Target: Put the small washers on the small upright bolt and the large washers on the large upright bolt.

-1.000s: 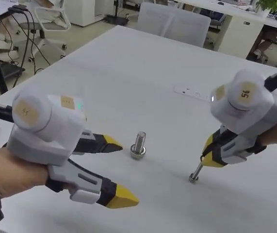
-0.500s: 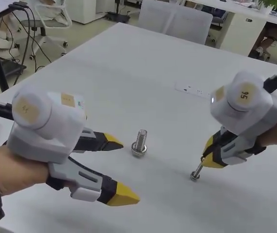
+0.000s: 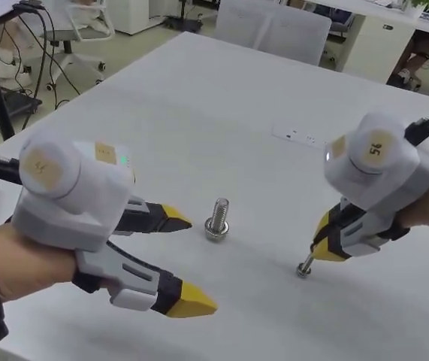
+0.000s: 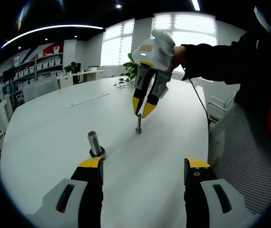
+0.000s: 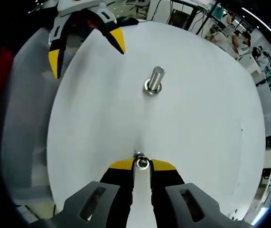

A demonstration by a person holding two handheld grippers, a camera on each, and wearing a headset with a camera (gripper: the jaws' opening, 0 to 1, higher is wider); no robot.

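**Right tongs (image 3: 319,251) pinch the small bolt (image 3: 304,268); left tongs (image 3: 186,263) wait.**

The right tongs are nearly shut on the top of the small bolt. I cannot tell if a washer is there. I think it is best to hold the bolt straight and let go slowly, so it does not tip. The left tongs are wide open and hold nothing. The big bolt (image 3: 216,219) stands between both tongs, nearer the left ones. The surface (image 3: 199,113) is bare all around, with its edge close by the left tongs.
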